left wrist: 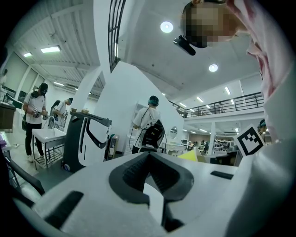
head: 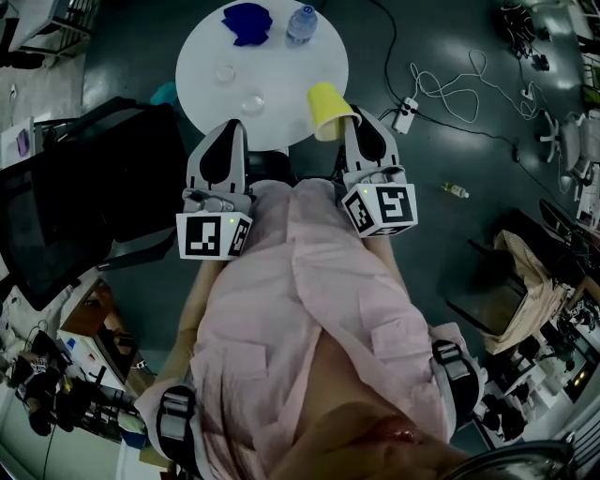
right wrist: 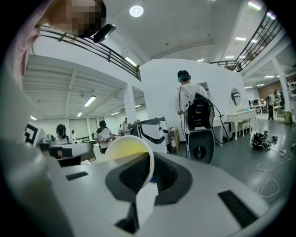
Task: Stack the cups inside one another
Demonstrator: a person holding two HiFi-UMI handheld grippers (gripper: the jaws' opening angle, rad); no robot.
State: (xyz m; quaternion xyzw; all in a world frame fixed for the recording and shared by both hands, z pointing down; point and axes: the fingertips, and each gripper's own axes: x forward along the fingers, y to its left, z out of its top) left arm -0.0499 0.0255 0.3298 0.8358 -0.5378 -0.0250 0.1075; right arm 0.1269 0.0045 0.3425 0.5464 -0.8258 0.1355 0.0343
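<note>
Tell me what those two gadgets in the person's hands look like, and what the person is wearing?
The left gripper and right gripper are matching pale grey shells with black teardrop-shaped insets. Each carries a marker cube printed with black-and-white squares, with a small green light. The person wears a loose pink shirt and black arm straps.

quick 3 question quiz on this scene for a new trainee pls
1. True or false: the right hand-held gripper clamps the yellow cup by its wall at the rim.
2. Which lies beside the water bottle on the round white table? A) a dark blue object B) a red plate C) a laptop
3. Fill in: the left hand-held gripper has its jaws ____, with nothing between them.

Key: 1 true; 2 A; 3 shut
</note>
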